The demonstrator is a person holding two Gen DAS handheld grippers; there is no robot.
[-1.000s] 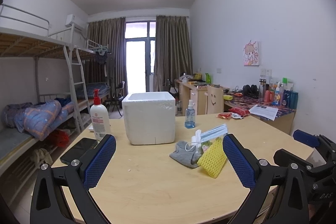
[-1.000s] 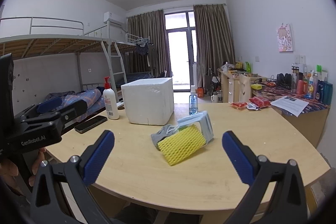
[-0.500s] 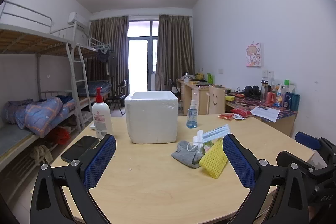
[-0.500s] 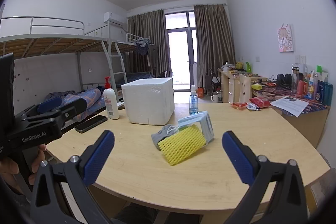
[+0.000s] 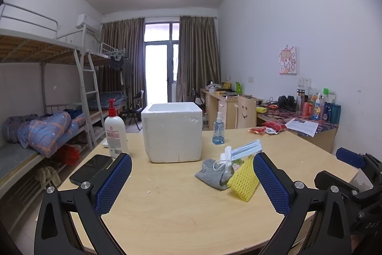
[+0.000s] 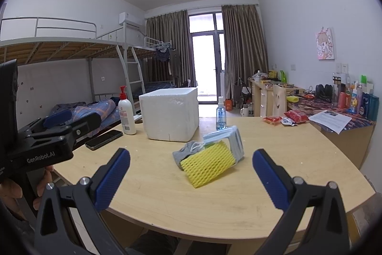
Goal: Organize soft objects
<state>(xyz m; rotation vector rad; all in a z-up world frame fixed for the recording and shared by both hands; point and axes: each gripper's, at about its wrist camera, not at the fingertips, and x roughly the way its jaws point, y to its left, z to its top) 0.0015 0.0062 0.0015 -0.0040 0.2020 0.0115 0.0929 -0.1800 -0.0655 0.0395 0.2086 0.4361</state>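
Observation:
A small pile of soft things lies on the round wooden table (image 5: pixel 181 204): a yellow foam net sleeve (image 5: pixel 244 180) (image 6: pixel 208 164), a grey sock (image 5: pixel 210 173) (image 6: pixel 183 152), and a pack of face masks (image 5: pixel 246 148) (image 6: pixel 230 138) on top. A white foam box (image 5: pixel 172 132) (image 6: pixel 170 112) stands open-topped behind the pile. My left gripper (image 5: pixel 192 181) is open and empty, near the table's front edge, left of the pile. My right gripper (image 6: pixel 191 173) is open and empty, in front of the pile.
A lotion pump bottle (image 5: pixel 115 130) and a black phone (image 5: pixel 92 169) sit at the table's left. A blue spray bottle (image 5: pixel 218 128) stands right of the box. Red snack packets (image 5: pixel 267 128) lie at the far right. Bunk beds stand left, desks right.
The left wrist view has lifted slightly, so the table things sit a little lower in it. The right gripper and the pile have not moved. Both grippers stay open.

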